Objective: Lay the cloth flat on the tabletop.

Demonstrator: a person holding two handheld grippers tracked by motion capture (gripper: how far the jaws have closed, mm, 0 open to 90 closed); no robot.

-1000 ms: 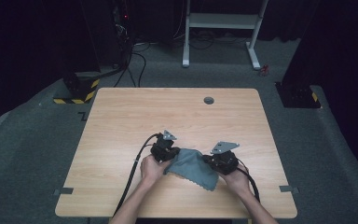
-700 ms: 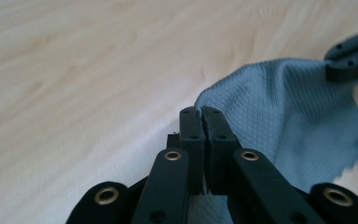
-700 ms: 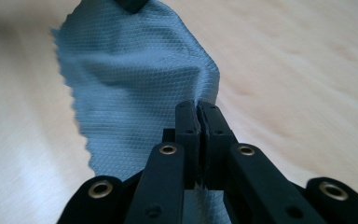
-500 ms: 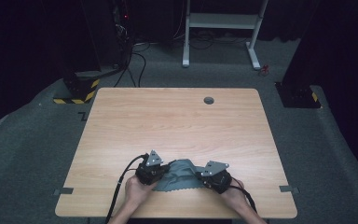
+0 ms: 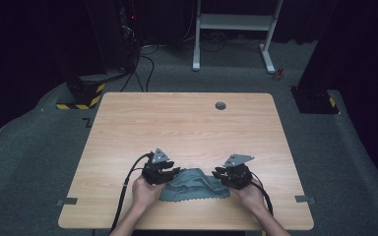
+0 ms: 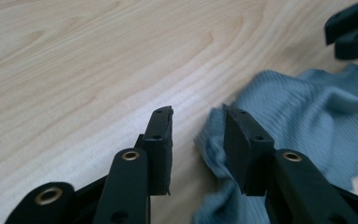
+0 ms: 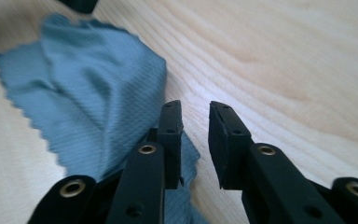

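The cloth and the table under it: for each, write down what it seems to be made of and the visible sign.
The cloth looks like a soft blue-grey woven or knitted fabric, perhaps microfibre: fine ribbed lines, zigzag-cut edges, loose folds. The table shows a pale wood grain with a smooth matt finish; whether solid wood or a laminate cannot be told.

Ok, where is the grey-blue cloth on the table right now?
In the high view the cloth lies bunched near the table's near edge, between the left gripper and right gripper.
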